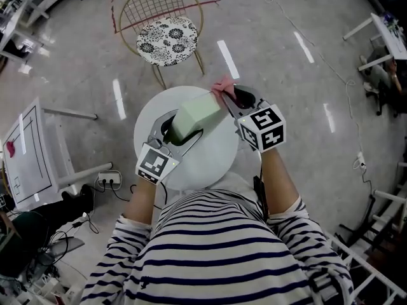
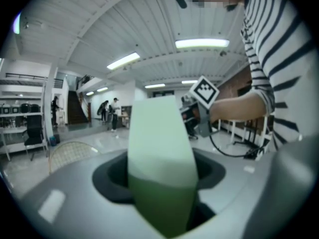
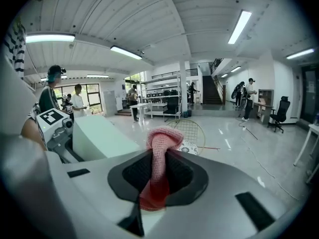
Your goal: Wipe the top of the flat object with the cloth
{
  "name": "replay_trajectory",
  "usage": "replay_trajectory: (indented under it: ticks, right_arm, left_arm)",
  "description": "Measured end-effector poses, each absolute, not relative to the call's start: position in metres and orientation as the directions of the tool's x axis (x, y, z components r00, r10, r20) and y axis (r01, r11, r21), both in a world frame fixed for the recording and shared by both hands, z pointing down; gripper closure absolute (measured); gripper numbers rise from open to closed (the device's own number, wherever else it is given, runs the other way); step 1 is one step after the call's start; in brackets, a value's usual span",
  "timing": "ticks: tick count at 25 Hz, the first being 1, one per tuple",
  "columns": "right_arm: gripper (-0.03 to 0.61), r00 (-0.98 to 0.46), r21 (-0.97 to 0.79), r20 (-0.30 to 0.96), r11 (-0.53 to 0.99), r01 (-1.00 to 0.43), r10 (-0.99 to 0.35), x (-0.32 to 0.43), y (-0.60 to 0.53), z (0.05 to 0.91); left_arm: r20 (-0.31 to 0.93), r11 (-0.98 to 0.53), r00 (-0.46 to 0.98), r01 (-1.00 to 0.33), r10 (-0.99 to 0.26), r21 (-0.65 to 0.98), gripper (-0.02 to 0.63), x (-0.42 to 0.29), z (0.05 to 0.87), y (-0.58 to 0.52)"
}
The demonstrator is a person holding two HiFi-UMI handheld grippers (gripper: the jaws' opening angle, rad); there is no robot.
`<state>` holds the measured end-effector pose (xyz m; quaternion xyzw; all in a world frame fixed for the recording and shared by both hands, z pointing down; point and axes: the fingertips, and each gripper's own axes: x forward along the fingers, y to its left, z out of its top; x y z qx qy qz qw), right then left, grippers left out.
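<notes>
A pale green flat block [image 1: 198, 114] is held up above the round white table [image 1: 216, 164]. My left gripper [image 1: 181, 132] is shut on its near end; in the left gripper view the block [image 2: 159, 158] stands between the jaws and fills the middle. My right gripper [image 1: 227, 97] is shut on a pink cloth [image 1: 222, 84], right at the block's far right corner. In the right gripper view the cloth [image 3: 162, 153] sticks up from between the jaws, and the block [image 3: 99, 136] lies to its left. Whether cloth and block touch I cannot tell.
A wire chair with a patterned cushion [image 1: 166, 33] stands beyond the table. A white side table [image 1: 28, 157] and a power strip [image 1: 109, 180] are at the left. Several people stand far off in the hall [image 3: 244, 98].
</notes>
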<state>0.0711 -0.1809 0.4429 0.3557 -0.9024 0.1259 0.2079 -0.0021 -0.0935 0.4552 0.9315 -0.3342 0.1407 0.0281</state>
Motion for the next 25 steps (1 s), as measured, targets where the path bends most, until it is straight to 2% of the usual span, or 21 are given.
replay_trajectory:
  ticks: [12,18,22,25]
  right_arm:
    - [0.522,-0.525,-0.009,0.562,0.63,-0.777,-0.639,0.119,-0.214,0.493]
    - [0.522,-0.431,0.104,0.6,0.6,-0.794,-0.674,0.133,-0.219,0.505]
    - [0.522,-0.377,0.142,0.592,0.553,-0.821,-0.712,0.139,-0.22,0.506]
    - [0.522,-0.349,0.084,0.552,0.467,-0.88,-0.757,0.145,-0.217,0.504]
  left_arm:
    - [0.285,-0.777,0.739,-0.628,-0.61,-0.036,0.318,-0.002,0.457,-0.091]
    - [0.289,-0.78,0.741,-0.625,-0.607,-0.037,0.319,-0.003,0.457,-0.09]
    - [0.292,-0.776,0.737,-0.63,-0.61,-0.031,0.319,-0.002,0.457,-0.092]
    - [0.297,-0.762,0.724,-0.648,-0.623,-0.017,0.321,-0.005,0.458,-0.095]
